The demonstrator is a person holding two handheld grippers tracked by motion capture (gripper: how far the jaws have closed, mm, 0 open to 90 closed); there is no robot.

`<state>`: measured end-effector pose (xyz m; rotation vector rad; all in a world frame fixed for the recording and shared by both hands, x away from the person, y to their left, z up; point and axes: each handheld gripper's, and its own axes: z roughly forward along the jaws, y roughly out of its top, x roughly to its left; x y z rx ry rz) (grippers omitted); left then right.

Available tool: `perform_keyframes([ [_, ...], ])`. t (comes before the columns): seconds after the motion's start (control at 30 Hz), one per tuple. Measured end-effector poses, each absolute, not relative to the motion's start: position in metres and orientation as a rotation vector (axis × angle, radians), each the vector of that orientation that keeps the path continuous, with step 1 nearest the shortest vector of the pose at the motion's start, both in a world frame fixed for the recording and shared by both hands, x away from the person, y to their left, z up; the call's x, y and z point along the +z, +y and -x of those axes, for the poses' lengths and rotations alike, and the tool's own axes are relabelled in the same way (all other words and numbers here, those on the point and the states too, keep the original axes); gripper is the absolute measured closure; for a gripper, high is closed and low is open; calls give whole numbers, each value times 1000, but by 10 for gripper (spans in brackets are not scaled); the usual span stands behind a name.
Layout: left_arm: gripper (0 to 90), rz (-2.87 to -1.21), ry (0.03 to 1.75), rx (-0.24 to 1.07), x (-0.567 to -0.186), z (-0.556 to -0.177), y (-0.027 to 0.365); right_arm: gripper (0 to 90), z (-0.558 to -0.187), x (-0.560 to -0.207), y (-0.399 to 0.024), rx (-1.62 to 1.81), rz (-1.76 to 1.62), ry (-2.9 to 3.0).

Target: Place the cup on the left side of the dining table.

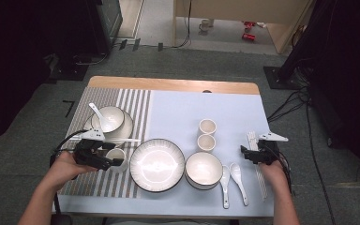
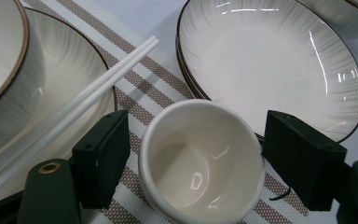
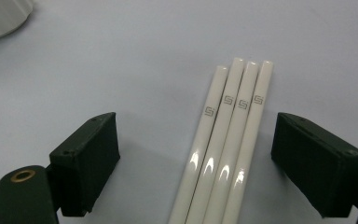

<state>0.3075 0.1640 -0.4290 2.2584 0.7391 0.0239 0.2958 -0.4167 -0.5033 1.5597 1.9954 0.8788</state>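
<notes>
Small glossy white cup (image 2: 200,161), upright, empty.

High view overhead, facing forward-down; gripper views close along jaws; cup (image 2: 200,158) shared

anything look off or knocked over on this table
Nothing stands out. The small cup stands upright on the striped mat between the left gripper jaws, and the four chopsticks lie neatly side by side. No spills or chips visible.
</notes>
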Motion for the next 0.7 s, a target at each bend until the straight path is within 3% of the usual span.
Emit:
perform_keyframes([
  [0.7, 248, -2189, 778, 110, -412, -296, 190, 145, -296, -503, -417, 878, -1559, 1995],
])
